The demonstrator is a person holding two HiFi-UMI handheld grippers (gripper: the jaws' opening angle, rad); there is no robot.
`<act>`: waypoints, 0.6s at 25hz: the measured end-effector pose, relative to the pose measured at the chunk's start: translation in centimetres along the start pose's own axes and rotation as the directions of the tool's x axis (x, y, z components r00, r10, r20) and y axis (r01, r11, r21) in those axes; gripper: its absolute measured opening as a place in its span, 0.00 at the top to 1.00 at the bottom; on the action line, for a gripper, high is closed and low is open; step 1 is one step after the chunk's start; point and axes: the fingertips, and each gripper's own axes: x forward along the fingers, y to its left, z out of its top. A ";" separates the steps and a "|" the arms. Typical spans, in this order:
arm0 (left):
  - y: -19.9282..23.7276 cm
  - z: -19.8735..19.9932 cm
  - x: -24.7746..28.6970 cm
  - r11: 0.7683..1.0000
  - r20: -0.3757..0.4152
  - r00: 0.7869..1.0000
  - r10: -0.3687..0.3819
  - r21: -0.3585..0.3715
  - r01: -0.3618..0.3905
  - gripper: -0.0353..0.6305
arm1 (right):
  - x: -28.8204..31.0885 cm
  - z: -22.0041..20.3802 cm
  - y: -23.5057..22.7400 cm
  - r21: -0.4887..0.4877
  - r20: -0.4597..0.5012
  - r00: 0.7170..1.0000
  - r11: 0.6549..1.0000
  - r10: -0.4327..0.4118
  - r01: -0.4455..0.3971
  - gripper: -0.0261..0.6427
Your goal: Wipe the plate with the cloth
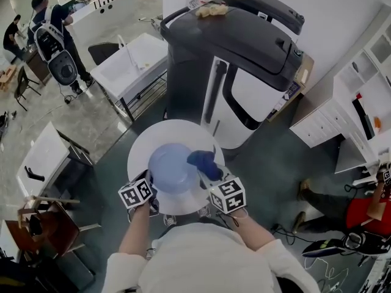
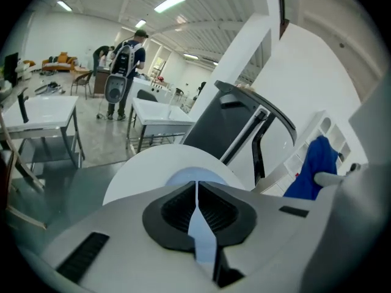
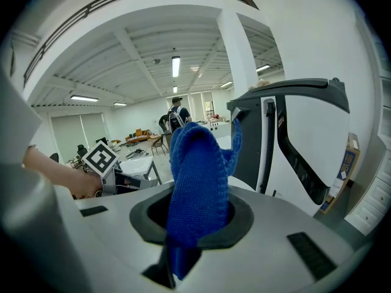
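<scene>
Plate, round, pale blue plastic [image 1: 172,166], is clamped by its near rim between the left gripper's [image 2: 196,194] fingers over the round white table [image 1: 143,142]; beside them a blue knitted cloth [image 3: 198,163] is gripped by the right gripper [image 3: 197,215], presumably ready for wiping.

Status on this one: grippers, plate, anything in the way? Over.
Jaws: left gripper shut on plate rim, right gripper shut on cloth. Plate over round white table, cloth bunched at its right edge. Nothing between them.
</scene>
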 end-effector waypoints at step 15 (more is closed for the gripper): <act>-6.3 4.1 -6.0 0.976 0.129 0.985 -0.114 0.199 0.087 0.90 | 0.8 1.4 0.9 0.005 0.035 0.999 0.999 0.042 -0.042 0.83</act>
